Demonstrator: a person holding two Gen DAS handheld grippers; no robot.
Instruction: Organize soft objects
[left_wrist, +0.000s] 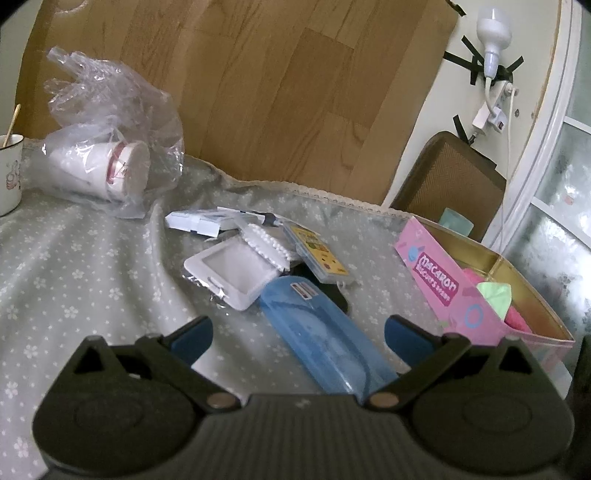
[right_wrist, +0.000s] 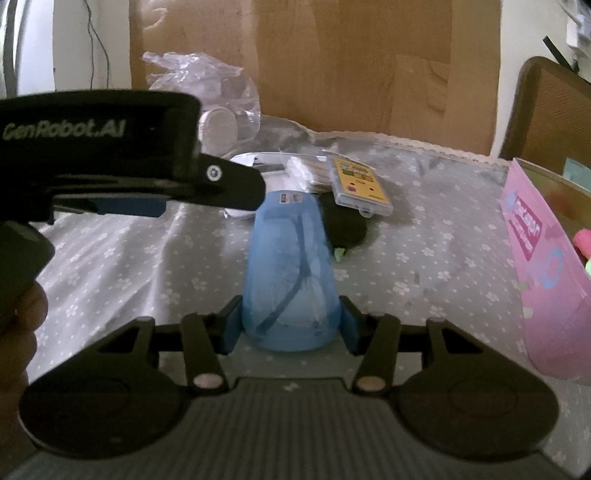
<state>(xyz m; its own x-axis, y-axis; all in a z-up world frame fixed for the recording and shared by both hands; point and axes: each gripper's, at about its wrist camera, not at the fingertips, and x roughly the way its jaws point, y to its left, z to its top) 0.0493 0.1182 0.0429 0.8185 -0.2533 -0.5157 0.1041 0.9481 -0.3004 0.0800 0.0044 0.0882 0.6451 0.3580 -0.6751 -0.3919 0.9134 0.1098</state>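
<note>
Gripping the blue case (right_wrist: 290, 273) near its closest end with the right gripper (right_wrist: 290, 325), blue pads pressed to both sides; far end apparently on the tablecloth (right_wrist: 424, 236) by the clutter. Left gripper (left_wrist: 298, 334) spread wide, holding nothing, case between its fingers. Best kept level, lifted slowly, then carried well apart from the black pouch (right_wrist: 347, 221) toward the pink tin (right_wrist: 546, 266), judging that as the destination.

**Blue case, tin of soft pieces**

The translucent blue case (right_wrist: 290, 273), long and rounded, lies lengthwise on the flowered cloth, its near end touching both blue pads (right_wrist: 232, 325). Its far end reaches the clutter pile. At the right, the pink Macaron tin (left_wrist: 443, 286) stands open, holding pink and green soft pieces (left_wrist: 496, 295).
</note>
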